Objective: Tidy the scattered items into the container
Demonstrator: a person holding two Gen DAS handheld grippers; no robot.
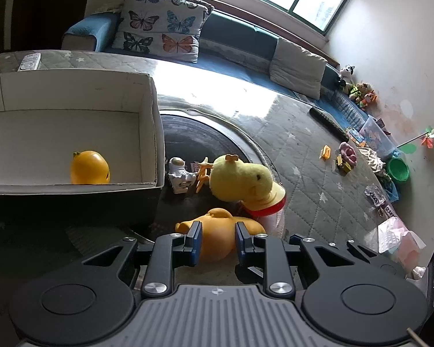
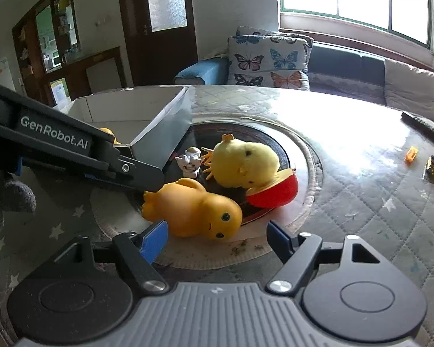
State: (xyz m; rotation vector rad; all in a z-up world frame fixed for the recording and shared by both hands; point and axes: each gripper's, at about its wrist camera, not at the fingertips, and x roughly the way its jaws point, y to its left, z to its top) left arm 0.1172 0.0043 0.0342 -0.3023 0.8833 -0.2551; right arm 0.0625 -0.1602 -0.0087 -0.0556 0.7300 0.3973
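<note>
Rubber duck [image 2: 192,209] on quilted tbl [image 2: 361,202], sofa [image 2: 347,63] behind.

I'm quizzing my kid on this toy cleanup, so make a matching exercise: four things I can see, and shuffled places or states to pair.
Things:
1. round orange toy
2. orange rubber duck
3. yellow plush chick
4. astronaut figure

Places:
A. between the left gripper's fingers
B. inside the box
C. beside the box's outer wall
D. leaning on a red half-ball

Pairs: 1-B, 2-A, 3-D, 4-C

Toys in yellow and orange
An orange rubber duck [image 2: 192,209], a yellow plush chick [image 2: 244,163] and a butterfly-patterned cushion [image 2: 267,60] are seen.
</note>
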